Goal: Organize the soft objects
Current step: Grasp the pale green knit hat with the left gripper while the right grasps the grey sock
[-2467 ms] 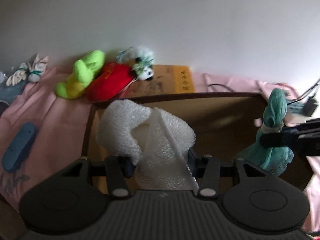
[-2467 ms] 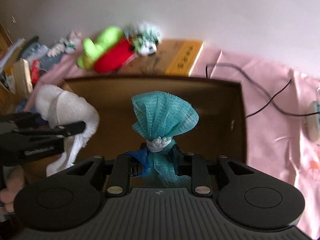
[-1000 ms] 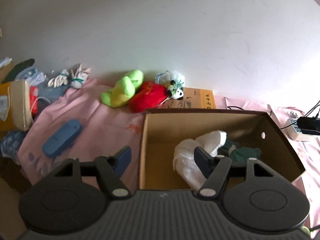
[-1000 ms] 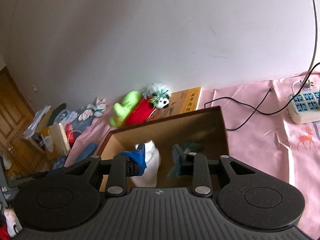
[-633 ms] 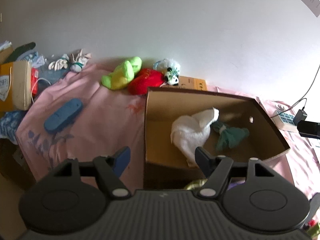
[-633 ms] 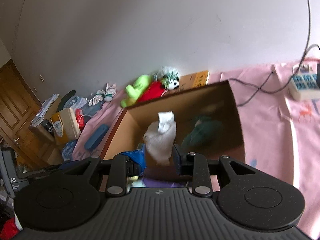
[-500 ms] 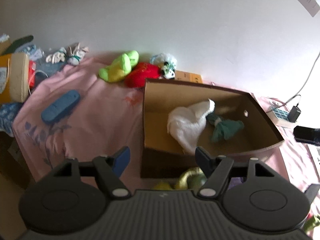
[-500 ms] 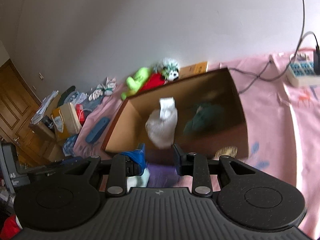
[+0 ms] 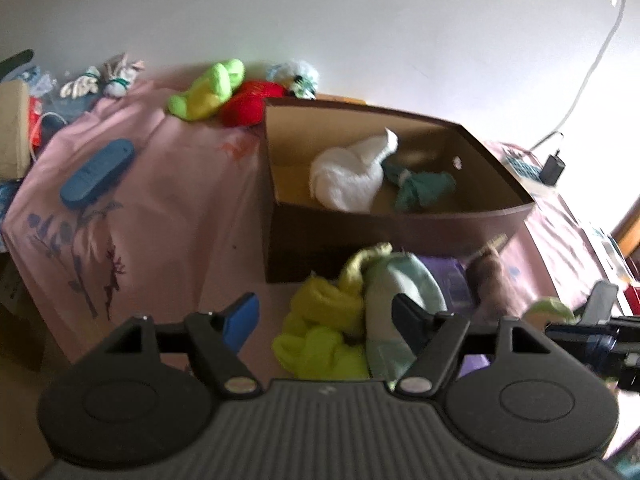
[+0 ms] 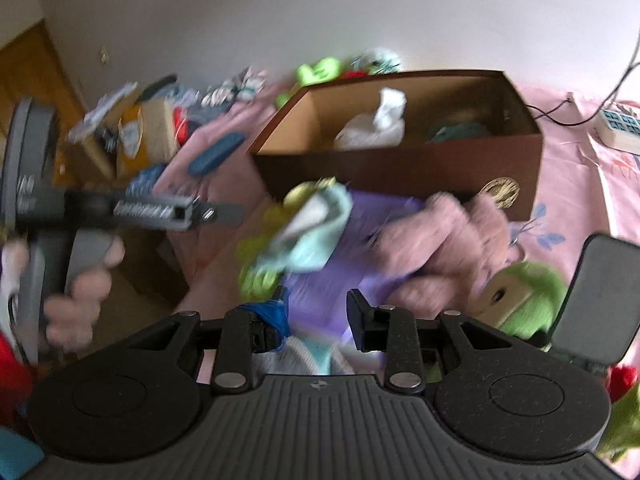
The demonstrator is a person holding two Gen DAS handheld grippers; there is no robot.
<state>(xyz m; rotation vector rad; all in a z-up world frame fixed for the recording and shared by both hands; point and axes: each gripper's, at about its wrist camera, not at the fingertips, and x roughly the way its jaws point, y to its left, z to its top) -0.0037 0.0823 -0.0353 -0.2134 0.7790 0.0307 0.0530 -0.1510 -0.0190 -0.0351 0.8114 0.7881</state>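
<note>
An open cardboard box stands on the pink cloth. Inside it lie a white cloth bundle and a teal cloth bundle. In front of the box is a pile: a yellow-green cloth, a pale green soft item and a pink-brown plush. My left gripper hangs open above the yellow-green cloth, holding nothing. My right gripper is over a purple item. Its jaws are opening with nothing pressed between them. A green plush lies to its right.
A lime plush, a red plush and a panda toy sit against the wall behind the box. A blue case lies on the left. A power strip lies on the right, and a dark flat panel stands nearer.
Both grippers let go of their bundles, which now lie in the box. Both have drawn back and tipped down, bringing the pile in front of the box into view.
</note>
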